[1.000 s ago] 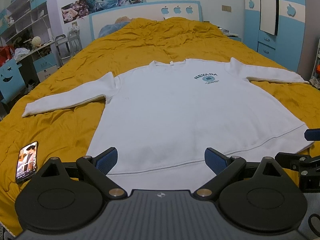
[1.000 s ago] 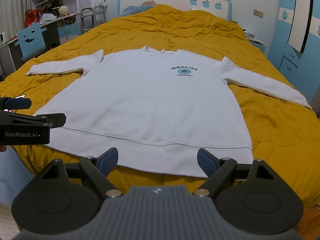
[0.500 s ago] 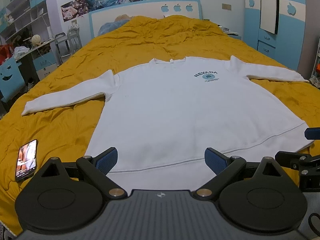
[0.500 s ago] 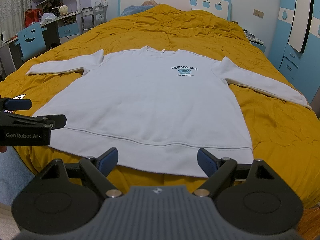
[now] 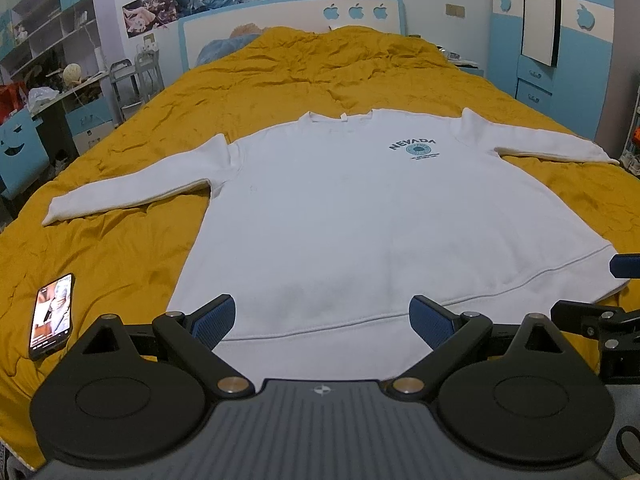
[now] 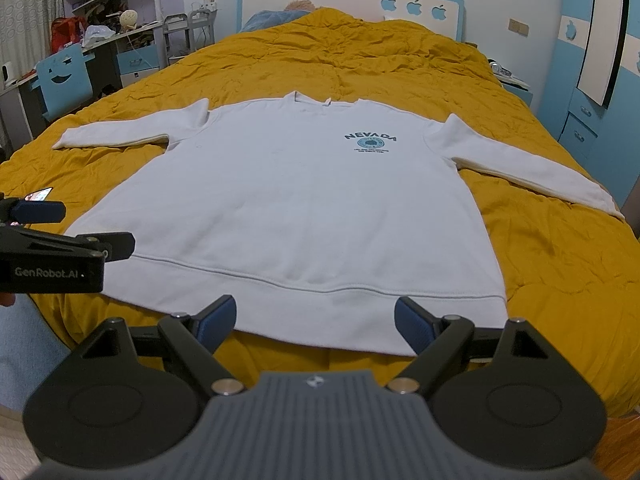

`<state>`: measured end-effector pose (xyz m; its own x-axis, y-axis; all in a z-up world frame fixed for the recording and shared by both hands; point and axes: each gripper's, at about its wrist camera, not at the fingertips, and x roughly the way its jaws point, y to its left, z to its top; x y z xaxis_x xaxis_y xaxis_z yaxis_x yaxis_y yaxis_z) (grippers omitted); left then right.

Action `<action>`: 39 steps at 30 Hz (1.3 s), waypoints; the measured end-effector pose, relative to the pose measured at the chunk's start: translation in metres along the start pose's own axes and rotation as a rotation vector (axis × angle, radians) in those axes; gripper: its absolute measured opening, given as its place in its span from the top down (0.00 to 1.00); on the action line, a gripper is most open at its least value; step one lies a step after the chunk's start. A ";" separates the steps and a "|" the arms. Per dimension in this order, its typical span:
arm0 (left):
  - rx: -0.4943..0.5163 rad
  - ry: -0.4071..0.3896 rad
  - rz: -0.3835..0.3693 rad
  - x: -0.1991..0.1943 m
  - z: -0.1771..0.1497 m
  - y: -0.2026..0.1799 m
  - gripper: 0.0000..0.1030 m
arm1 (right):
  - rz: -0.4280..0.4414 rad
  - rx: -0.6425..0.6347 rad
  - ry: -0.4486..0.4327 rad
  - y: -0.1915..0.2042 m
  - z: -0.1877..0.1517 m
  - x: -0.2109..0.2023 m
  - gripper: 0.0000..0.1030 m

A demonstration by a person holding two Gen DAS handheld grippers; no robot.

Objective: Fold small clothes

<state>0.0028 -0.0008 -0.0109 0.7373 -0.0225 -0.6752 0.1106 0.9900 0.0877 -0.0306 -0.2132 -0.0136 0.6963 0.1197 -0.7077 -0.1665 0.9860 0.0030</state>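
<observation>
A white long-sleeved sweatshirt [image 5: 360, 216] with a blue NEVADA print lies flat and face up on the yellow bedspread, sleeves spread out to both sides; it also shows in the right wrist view [image 6: 304, 208]. My left gripper [image 5: 322, 318] is open and empty, hovering at the hem near its left half. My right gripper [image 6: 314, 320] is open and empty, hovering at the hem near its right half. Each gripper shows at the edge of the other's view.
A phone [image 5: 52, 316] with its screen lit lies on the bedspread [image 5: 120, 248] left of the sweatshirt. A desk, chair and shelves [image 6: 80, 60] stand to the left of the bed. Blue wardrobes [image 5: 560, 40] stand to the right.
The left wrist view has shifted slightly, so the sweatshirt sits a little lower and closer. Both grippers stay open near the hem.
</observation>
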 end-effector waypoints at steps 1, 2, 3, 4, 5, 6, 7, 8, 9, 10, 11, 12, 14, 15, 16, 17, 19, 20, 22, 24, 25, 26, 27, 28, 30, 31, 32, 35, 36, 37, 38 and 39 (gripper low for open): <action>0.000 -0.001 -0.001 0.000 0.000 0.000 0.00 | 0.000 0.000 0.000 0.000 0.000 0.000 0.20; 0.000 0.000 -0.001 0.000 0.000 0.000 0.00 | 0.000 0.001 0.001 0.000 0.000 0.000 0.20; 0.000 0.001 -0.002 0.000 0.000 0.000 0.00 | 0.001 0.001 0.000 0.000 0.000 0.000 0.20; 0.000 0.002 -0.003 0.000 0.000 0.000 0.00 | 0.001 0.001 0.000 0.000 0.000 0.000 0.20; 0.000 0.004 -0.004 0.001 0.000 0.001 0.00 | 0.001 0.001 0.001 0.000 0.000 0.000 0.20; 0.000 0.006 -0.005 0.001 0.000 0.001 0.00 | 0.002 0.002 0.002 0.000 0.000 0.000 0.20; 0.000 0.007 -0.005 0.001 0.000 0.001 0.00 | 0.004 0.002 0.003 0.001 0.001 0.000 0.20; 0.000 0.009 -0.005 0.001 0.000 0.002 0.00 | 0.006 0.002 0.005 0.001 0.002 0.001 0.20; 0.000 0.010 -0.006 0.001 0.000 0.002 0.00 | 0.008 0.002 0.007 0.001 0.002 0.001 0.20; -0.001 0.010 -0.005 0.001 0.000 0.002 0.00 | 0.010 0.002 0.008 0.001 0.003 0.001 0.20; -0.001 0.010 -0.005 0.002 0.000 0.002 0.00 | 0.010 0.001 0.010 0.001 0.004 0.001 0.20; -0.002 0.012 -0.008 0.002 0.001 0.002 0.00 | 0.011 0.001 0.013 0.000 0.005 0.002 0.20; -0.003 0.019 -0.014 0.005 0.003 0.002 0.00 | 0.014 0.000 0.014 0.000 0.008 0.003 0.20; -0.003 0.023 -0.015 0.006 0.005 0.001 0.00 | 0.014 0.000 0.014 0.000 0.009 0.004 0.20; -0.003 0.027 -0.016 0.007 0.006 0.001 0.00 | 0.015 0.001 0.015 -0.001 0.011 0.005 0.20; -0.005 0.029 -0.018 0.009 0.008 0.002 0.00 | 0.016 0.001 0.017 -0.001 0.012 0.006 0.20; -0.008 0.034 -0.023 0.012 0.013 0.003 0.00 | 0.019 0.001 0.021 -0.003 0.015 0.009 0.20; -0.009 0.035 -0.025 0.014 0.016 0.004 0.00 | 0.023 -0.002 0.023 -0.004 0.017 0.011 0.20; -0.015 0.038 -0.021 0.019 0.022 0.007 0.00 | 0.025 -0.005 0.025 -0.006 0.022 0.015 0.20; -0.021 0.023 -0.028 0.025 0.031 0.013 0.00 | 0.026 -0.010 0.025 -0.009 0.029 0.021 0.20; -0.020 0.006 -0.031 0.027 0.036 0.018 0.00 | 0.025 -0.013 0.025 -0.012 0.035 0.025 0.20; -0.021 -0.014 -0.025 0.029 0.042 0.023 0.00 | 0.023 -0.013 0.021 -0.015 0.040 0.028 0.20; -0.027 -0.030 -0.011 0.033 0.048 0.030 0.00 | 0.019 -0.011 0.015 -0.018 0.045 0.031 0.20; -0.038 -0.038 0.002 0.037 0.054 0.038 0.00 | 0.012 -0.005 0.005 -0.022 0.053 0.036 0.20; -0.085 -0.049 0.015 0.048 0.068 0.060 0.00 | 0.000 0.018 -0.019 -0.031 0.066 0.043 0.20; -0.114 -0.054 0.019 0.054 0.073 0.072 0.00 | 0.002 0.034 -0.047 -0.036 0.074 0.047 0.20; -0.149 -0.061 0.027 0.060 0.079 0.086 0.00 | 0.005 0.048 -0.076 -0.041 0.080 0.050 0.20; -0.269 -0.086 0.102 0.080 0.093 0.138 0.00 | 0.004 0.059 -0.148 -0.050 0.100 0.066 0.20; -0.320 -0.095 0.142 0.089 0.098 0.160 0.00 | 0.004 0.052 -0.157 -0.052 0.107 0.072 0.20; -0.353 -0.100 0.162 0.095 0.102 0.177 0.00 | 0.011 0.042 -0.169 -0.052 0.114 0.080 0.20; -0.386 -0.098 0.180 0.102 0.105 0.196 0.00 | 0.016 0.037 -0.178 -0.053 0.119 0.087 0.20; -0.421 -0.096 0.191 0.109 0.109 0.217 0.00 | 0.021 0.036 -0.186 -0.054 0.125 0.096 0.20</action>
<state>0.1802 0.1962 0.0143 0.7788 0.1727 -0.6030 -0.2985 0.9476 -0.1141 0.1329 -0.2408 0.0067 0.8106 0.1560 -0.5645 -0.1595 0.9862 0.0436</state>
